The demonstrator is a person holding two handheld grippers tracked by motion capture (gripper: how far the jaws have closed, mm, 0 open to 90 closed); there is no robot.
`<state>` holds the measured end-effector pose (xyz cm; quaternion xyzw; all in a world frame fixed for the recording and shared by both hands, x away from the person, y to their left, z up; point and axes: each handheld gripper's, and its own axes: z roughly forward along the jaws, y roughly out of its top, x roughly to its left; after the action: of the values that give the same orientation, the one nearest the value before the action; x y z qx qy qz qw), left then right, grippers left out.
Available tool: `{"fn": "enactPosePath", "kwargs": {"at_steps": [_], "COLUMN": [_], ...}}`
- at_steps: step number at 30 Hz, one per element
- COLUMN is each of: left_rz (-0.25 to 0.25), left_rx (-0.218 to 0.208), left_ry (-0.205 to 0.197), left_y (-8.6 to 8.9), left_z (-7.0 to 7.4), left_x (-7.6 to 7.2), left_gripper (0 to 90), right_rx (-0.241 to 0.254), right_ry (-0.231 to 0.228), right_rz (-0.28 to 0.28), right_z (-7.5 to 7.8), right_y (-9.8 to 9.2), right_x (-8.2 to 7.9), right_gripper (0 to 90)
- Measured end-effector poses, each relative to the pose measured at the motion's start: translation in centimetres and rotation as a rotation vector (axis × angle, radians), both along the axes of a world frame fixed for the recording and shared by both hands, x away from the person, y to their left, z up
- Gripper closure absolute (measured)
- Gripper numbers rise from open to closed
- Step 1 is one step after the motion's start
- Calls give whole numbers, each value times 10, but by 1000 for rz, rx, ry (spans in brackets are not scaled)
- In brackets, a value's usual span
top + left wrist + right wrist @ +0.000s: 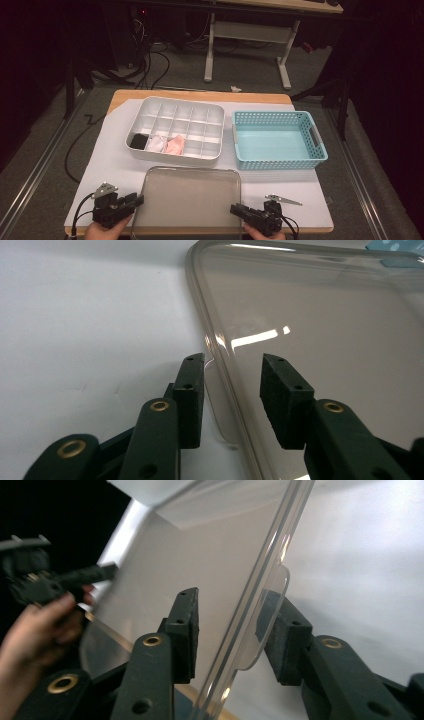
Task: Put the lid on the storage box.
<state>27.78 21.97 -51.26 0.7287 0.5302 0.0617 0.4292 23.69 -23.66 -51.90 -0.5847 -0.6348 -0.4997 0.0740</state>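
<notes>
We have both grippers set at the clear lid (187,200), which lies flat at the near edge of the white mat (100,165), at six o'clock from the white compartment tray (175,102). The left gripper (131,201) sits at the lid's nine o'clock edge; in the left gripper view its jaws straddle the rim and small tab with a gap on each side, so it is released, not yet clamping. The right gripper (239,210) is at the lid's three o'clock edge, and in the right gripper view the rim and tab stand between its pads (182,630), again with daylight showing, so it too is unclenched.

By our reading, the work is at its grasp stage: the approach is done on both sides, while the squeeze, the lift and the carry to the tray are all left (three of the tray's near-left cells already hold small items, one black, one white, one pink).

For room: the lid's near edge lies close to the table edge (200,231), so we have little margin toward six o'clock. Toward twelve the tray is just beside the lid, and the blue basket (280,160) stands at about two o'clock, near the right gripper's path. Open mat lies at nine and three.
</notes>
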Motion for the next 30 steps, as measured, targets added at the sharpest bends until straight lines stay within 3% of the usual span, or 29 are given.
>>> {"fn": "enactPosePath", "kwargs": {"at_steps": [3,6,9,11,14,18,23,30], "left_rz": [-9,-22,-26,-22,-27,-53,-43,-23], "left_rx": [1,-4,-52,-60,-62,-71,-100,-96], "left_ry": [-3,-5,10,18,10,13,14,-40], "left_y": [0,-1,2,4,4,-2,3,4], "left_z": [0,0,1,0,-1,-2,1,14], "left_x": [0,-1,-1,-1,-2,-3,-2,-1], "left_gripper": [602,552,473,446,445,507,545,566], "right_rx": [-28,-14,-47,-49,-55,-63,-83,-109], "right_ry": [20,21,1,-6,-11,-9,-16,-74], "right_rz": [26,52,74,81,82,80,67,45], "right_z": [-3,-5,-4,-5,-4,-4,-1,14], "right_y": [-4,-7,-9,-10,-10,-10,-7,-1], "right_x": [3,7,6,5,5,6,8,15], "right_gripper": [610,651,683,691,687,682,661,655]}}
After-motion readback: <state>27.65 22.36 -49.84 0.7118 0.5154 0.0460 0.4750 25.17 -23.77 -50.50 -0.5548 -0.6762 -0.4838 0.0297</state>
